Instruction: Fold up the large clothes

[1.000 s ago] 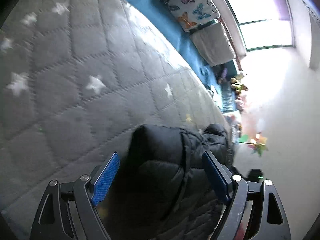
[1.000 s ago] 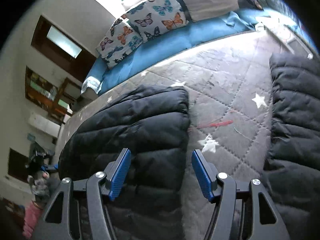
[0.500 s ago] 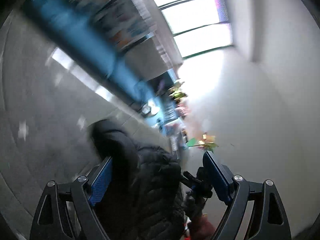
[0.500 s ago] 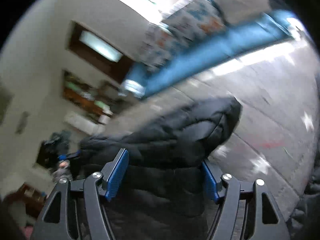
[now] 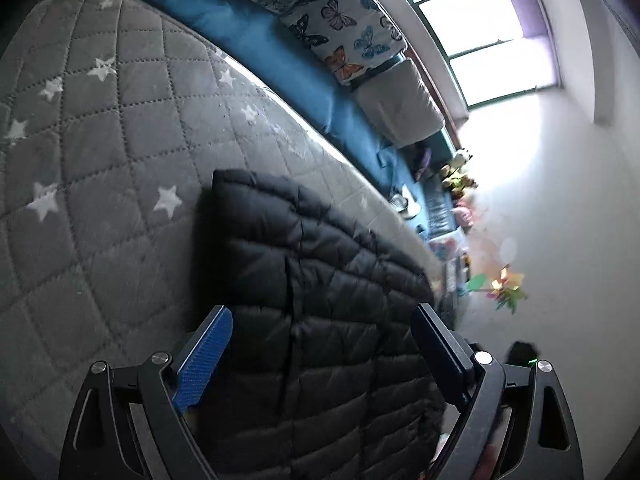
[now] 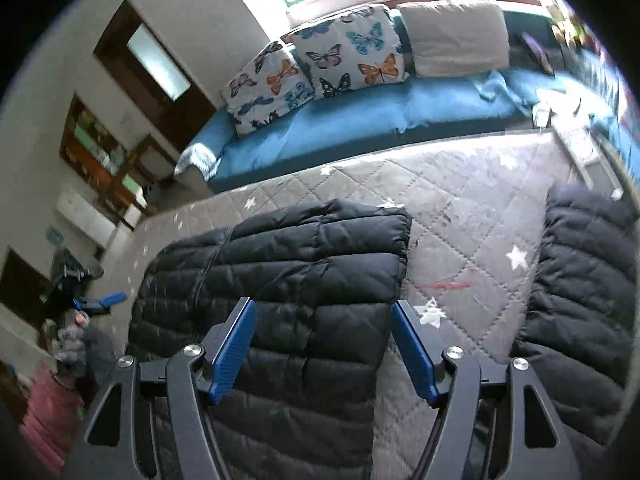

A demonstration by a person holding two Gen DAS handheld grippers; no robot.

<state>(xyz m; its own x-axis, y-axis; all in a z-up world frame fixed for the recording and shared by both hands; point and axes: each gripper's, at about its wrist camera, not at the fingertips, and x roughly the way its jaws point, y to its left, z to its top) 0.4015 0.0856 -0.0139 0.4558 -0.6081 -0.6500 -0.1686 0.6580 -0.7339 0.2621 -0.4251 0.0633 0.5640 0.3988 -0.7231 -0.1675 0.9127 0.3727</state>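
Note:
A black puffer jacket lies on a grey quilted mat [image 5: 100,160] with white stars. In the left wrist view one flat panel of the jacket [image 5: 320,248] stretches away from my left gripper [image 5: 322,312]. Its jaws are opening and stand wide above the fabric, the blue pads [image 5: 208,352] clear of it. In the right wrist view my right gripper [image 6: 322,304] hovers open over another folded panel [image 6: 300,248], the pads not pressing. A further part of the jacket [image 6: 588,280] lies at the right, with bare mat [image 6: 460,200] between the two.
A blue seat [image 6: 360,120] with butterfly pillows [image 6: 348,56] and a plain pillow [image 6: 456,38] runs along the mat's far edge under a bright window. A red thread [image 6: 444,285] lies on the mat. Shelves and clutter [image 6: 96,152] stand left; a paper pinwheel [image 5: 504,284] at the right.
Half a second ago both grippers held raised folds of the jacket in blurred motion. Now both panels lie flat on the mat and both pairs of jaws stand wider, clear of the fabric.

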